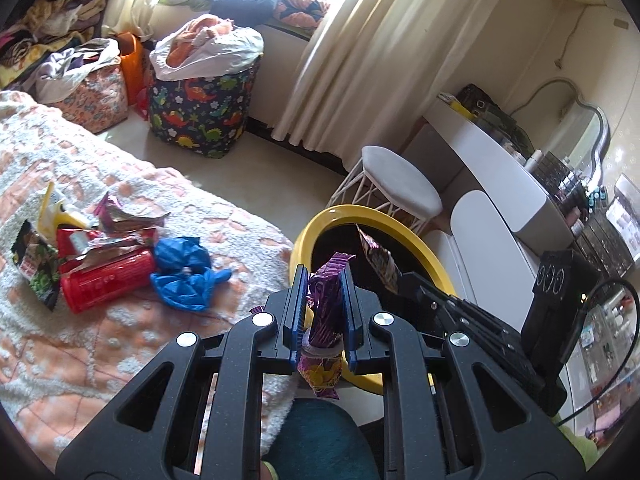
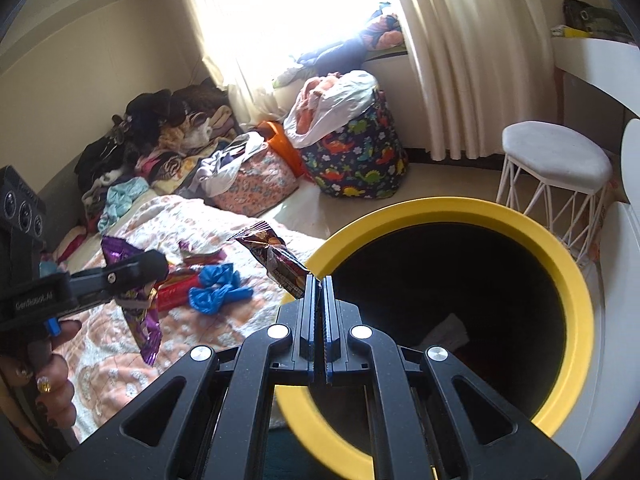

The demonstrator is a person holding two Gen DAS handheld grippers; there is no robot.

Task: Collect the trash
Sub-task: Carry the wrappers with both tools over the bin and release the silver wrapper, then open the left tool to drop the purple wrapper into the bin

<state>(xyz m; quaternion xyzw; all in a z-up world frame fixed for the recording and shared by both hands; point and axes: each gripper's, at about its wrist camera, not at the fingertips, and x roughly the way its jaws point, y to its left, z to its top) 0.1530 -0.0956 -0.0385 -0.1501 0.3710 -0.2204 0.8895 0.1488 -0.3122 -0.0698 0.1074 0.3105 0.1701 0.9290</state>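
L gripper point(image 1: 323, 276) is clamped on a purple snack wrapper point(image 1: 326, 312), held upright btwn its blue pads, just beside the yellow rim of the trash bin point(image 1: 304, 236). R gripper point(image 2: 319, 280) is pinched nearly closed on the corner of a dark snack wrapper point(image 2: 276, 258), which hangs over the bin's near-left rim; bin interior black w/ some paper at the bottom. Rest of the trash lies on the bed point(image 1: 120, 360): red can point(image 1: 108, 284), crumpled blue plastic bag point(image 1: 184, 276), yellow packet point(image 1: 52, 216) and more wrappers in a pile. White stool point(image 1: 400, 184) stands behind the bin.
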